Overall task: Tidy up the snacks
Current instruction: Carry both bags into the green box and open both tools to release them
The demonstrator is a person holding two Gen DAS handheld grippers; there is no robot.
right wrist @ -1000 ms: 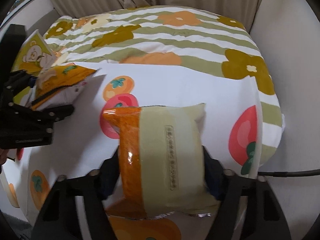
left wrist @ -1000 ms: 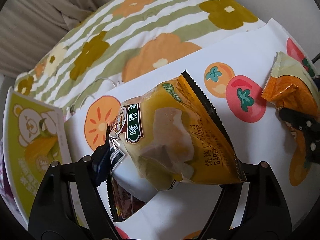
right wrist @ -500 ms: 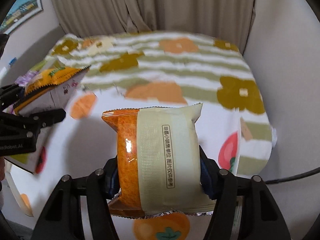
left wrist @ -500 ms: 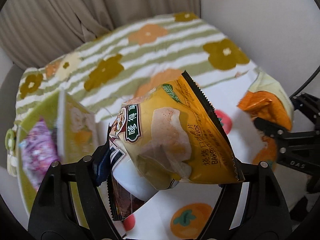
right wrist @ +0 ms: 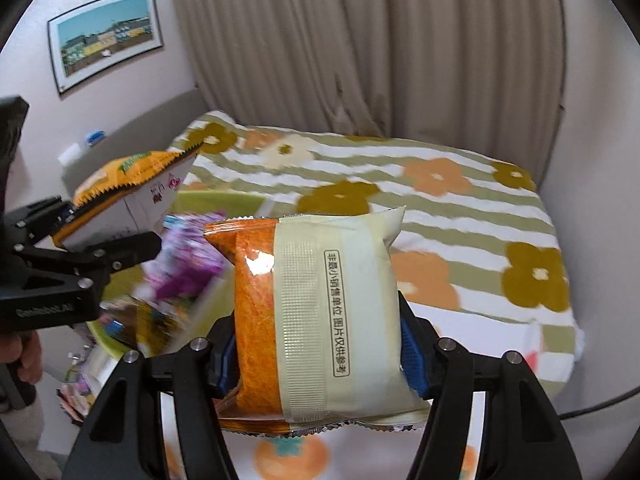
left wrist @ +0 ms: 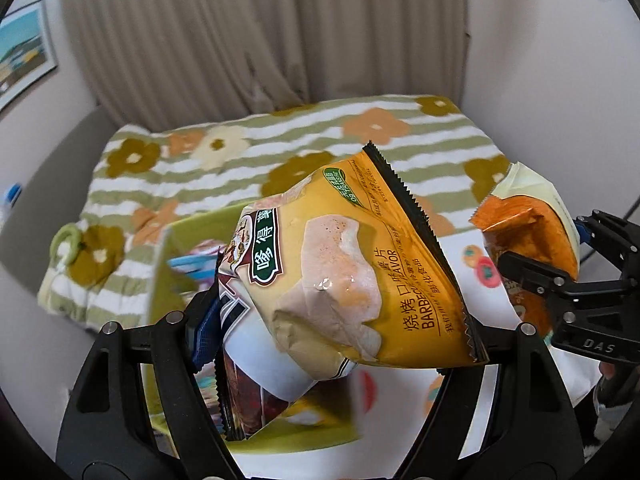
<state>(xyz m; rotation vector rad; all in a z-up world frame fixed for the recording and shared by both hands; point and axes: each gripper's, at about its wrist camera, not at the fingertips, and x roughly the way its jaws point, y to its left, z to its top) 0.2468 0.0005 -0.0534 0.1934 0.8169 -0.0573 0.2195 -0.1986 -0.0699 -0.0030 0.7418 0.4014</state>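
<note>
The left tool (left wrist: pixel 332 332), pinching the barbecue chip bag (left wrist: pixel 352 276), hung nearer above the green snack box (left wrist: pixel 160 280) than the right tool (right wrist: pixel 316 360), which pinched the orange-and-cream snack packet (right wrist: pixel 320 312), apparently beside the box.

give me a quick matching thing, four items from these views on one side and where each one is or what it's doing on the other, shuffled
Items:
1. yellow barbecue chip bag
2. orange and cream snack pack
3. purple snack packet
4. framed picture

Places:
A. hanging on the wall
B. clamped in the right tongs
C. lying in the green box
D. clamped in the left tongs

Pairs: 1-D, 2-B, 3-C, 4-A
</note>
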